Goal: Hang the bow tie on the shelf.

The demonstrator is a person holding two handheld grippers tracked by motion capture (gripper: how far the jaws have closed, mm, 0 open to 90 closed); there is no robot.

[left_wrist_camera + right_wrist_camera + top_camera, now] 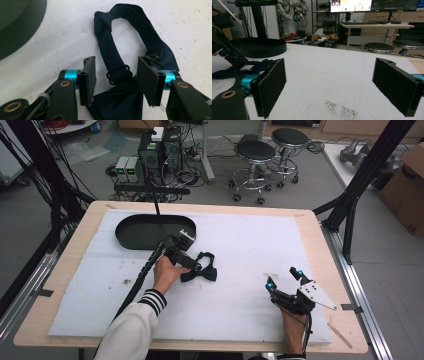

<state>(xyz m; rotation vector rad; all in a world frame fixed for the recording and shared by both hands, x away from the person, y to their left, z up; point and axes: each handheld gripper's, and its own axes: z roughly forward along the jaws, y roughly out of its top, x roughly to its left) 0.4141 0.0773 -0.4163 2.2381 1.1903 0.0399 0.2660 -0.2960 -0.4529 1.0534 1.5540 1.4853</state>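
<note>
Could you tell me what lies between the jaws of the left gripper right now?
In the left gripper view, the left gripper is open with the navy bow tie's strap and black slider buckle between its jaws, on the white mat.

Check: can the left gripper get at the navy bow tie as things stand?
Probably yes. The left gripper is open, its jaws on either side of the bow tie strap on the white mat, with nothing between them and the fabric.

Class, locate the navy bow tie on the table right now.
In the high view the navy bow tie lies on the white mat left of centre, just before the black tray, between the left gripper's open jaws.
</note>
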